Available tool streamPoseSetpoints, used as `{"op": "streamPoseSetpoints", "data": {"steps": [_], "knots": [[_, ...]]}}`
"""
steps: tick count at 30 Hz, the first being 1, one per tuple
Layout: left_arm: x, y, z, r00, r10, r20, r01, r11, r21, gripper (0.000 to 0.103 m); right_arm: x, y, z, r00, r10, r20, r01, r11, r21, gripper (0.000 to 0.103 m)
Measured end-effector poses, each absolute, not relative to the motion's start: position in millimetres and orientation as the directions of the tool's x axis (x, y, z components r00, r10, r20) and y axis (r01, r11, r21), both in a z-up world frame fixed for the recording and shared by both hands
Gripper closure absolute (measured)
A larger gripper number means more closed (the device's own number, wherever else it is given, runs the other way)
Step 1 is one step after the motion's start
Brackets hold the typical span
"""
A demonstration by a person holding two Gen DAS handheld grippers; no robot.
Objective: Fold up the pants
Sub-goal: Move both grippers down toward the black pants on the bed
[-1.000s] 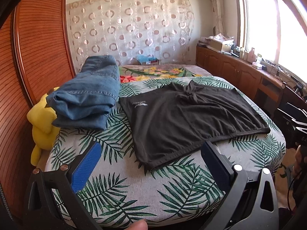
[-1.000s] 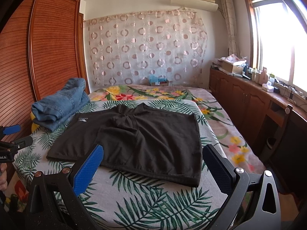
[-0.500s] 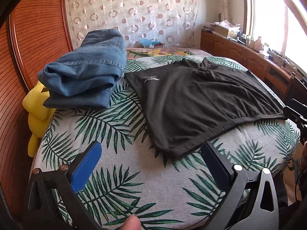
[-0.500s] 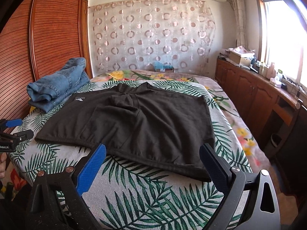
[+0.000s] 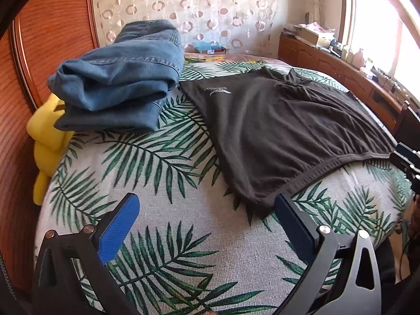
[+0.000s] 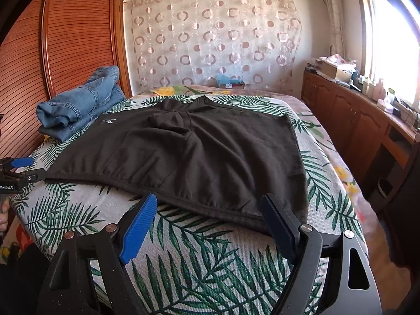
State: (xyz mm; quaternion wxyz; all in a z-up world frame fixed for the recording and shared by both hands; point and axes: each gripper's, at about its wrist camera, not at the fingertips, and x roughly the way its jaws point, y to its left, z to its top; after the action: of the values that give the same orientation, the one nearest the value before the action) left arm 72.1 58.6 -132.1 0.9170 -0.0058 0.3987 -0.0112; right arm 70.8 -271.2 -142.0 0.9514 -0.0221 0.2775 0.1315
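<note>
Dark brown-black pants (shorts) (image 5: pixel 283 128) lie spread flat on a bed with a palm-leaf cover (image 5: pixel 162 173); they also show in the right wrist view (image 6: pixel 204 155). My left gripper (image 5: pixel 207 204) is open and empty, low over the bed just short of the waistband's left corner. My right gripper (image 6: pixel 210 204) is open and empty, its fingers straddling the near waistband edge toward the right corner. The left gripper also shows at the left edge of the right wrist view (image 6: pixel 18 168).
Folded blue jeans (image 5: pixel 118 76) lie at the bed's left side, against a wooden wardrobe (image 5: pixel 50 26). A yellow plush toy (image 5: pixel 47 141) sits beside the bed edge. Wooden cabinets (image 6: pixel 354 120) with clutter run along the right under the window.
Both grippers have moved forward and lower toward the near waistband edge of the pants. Both stay open. The pants have not moved.
</note>
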Motion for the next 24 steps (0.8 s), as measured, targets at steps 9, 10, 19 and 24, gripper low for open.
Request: {"op": "streamPoseSetpoints", "data": {"steps": [9, 10, 19, 24], "knots": [[73.4, 50.3, -134.1, 0.663, -0.132, -0.737, 0.083, 0.991, -0.103, 0.026, 72.1, -268.1, -141.3, 0.815, 0.239, -0.527, -0.261, 0.965, 0.034, 0.020], [74.2, 49.3, -134.5, 0.660, -0.140, -0.738, 0.086, 0.990, -0.112, 0.032, 74.0, -263.8, -142.1, 0.815, 0.239, -0.527, -0.261, 0.965, 0.034, 0.020], [75.2, 45.3, -133.6, 0.661, -0.171, -0.730, 0.106, 0.985, -0.136, 0.059, 79.3, -257.4, -142.5, 0.812, 0.233, -0.535, -0.262, 0.965, 0.023, 0.020], [75.6, 36.2, -133.7, 0.658, -0.171, -0.733, 0.130, 0.985, -0.113, 0.072, 77.7, -259.3, -140.6, 0.814, 0.236, -0.531, -0.260, 0.965, 0.030, 0.020]]}}
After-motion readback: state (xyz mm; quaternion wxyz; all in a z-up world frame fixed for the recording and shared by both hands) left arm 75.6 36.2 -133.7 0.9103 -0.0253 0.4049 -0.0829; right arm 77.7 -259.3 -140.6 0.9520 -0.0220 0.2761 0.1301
